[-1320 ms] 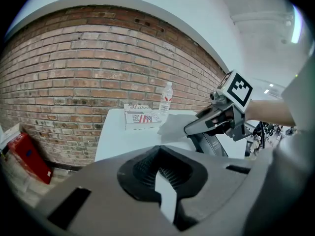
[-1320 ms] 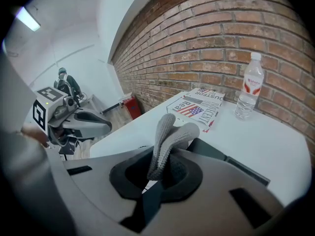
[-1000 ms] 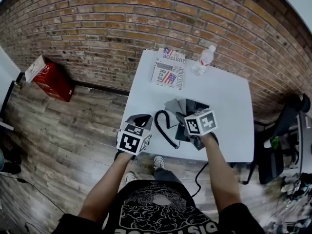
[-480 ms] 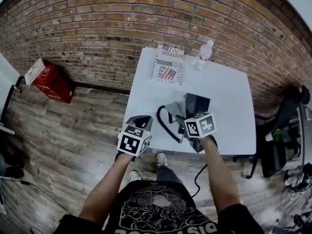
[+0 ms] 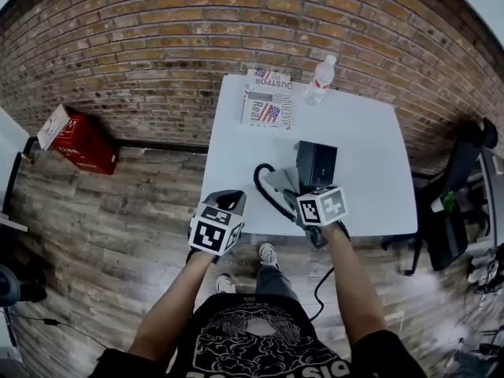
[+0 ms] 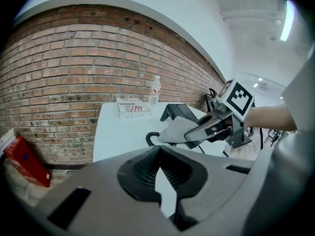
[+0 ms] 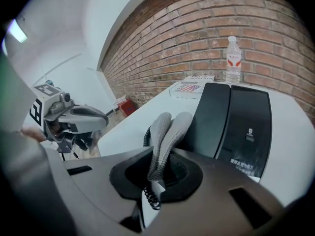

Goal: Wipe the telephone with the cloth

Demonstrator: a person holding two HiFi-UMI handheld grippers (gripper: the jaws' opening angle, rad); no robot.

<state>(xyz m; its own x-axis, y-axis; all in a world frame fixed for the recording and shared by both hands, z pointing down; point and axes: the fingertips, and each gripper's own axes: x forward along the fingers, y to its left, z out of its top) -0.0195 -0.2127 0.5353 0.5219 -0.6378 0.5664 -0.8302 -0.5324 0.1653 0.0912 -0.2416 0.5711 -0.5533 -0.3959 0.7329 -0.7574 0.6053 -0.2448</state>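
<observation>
A black telephone (image 5: 316, 164) sits on the white table (image 5: 370, 144), its coiled cord (image 5: 264, 186) looping off to the left. My right gripper (image 5: 303, 195) is shut on a grey cloth (image 5: 283, 181) at the phone's near left corner. In the right gripper view the folded cloth (image 7: 166, 132) stands up between the jaws, right beside the phone's body (image 7: 238, 124). My left gripper (image 5: 228, 201) hovers shut and holding nothing at the table's near left edge, apart from the phone. The left gripper view shows the right gripper (image 6: 197, 132) holding the cloth (image 6: 172, 131) against the telephone (image 6: 179, 112).
A stack of printed papers (image 5: 266, 105) and a water bottle (image 5: 319, 79) stand at the table's far edge by the brick wall. A red box (image 5: 75, 140) lies on the wooden floor to the left. An office chair (image 5: 453, 219) is at the right.
My right gripper has drawn back toward me with the cloth, off the top of the telephone to its near left corner, uncovering more of the black body. The left gripper has stayed put.
</observation>
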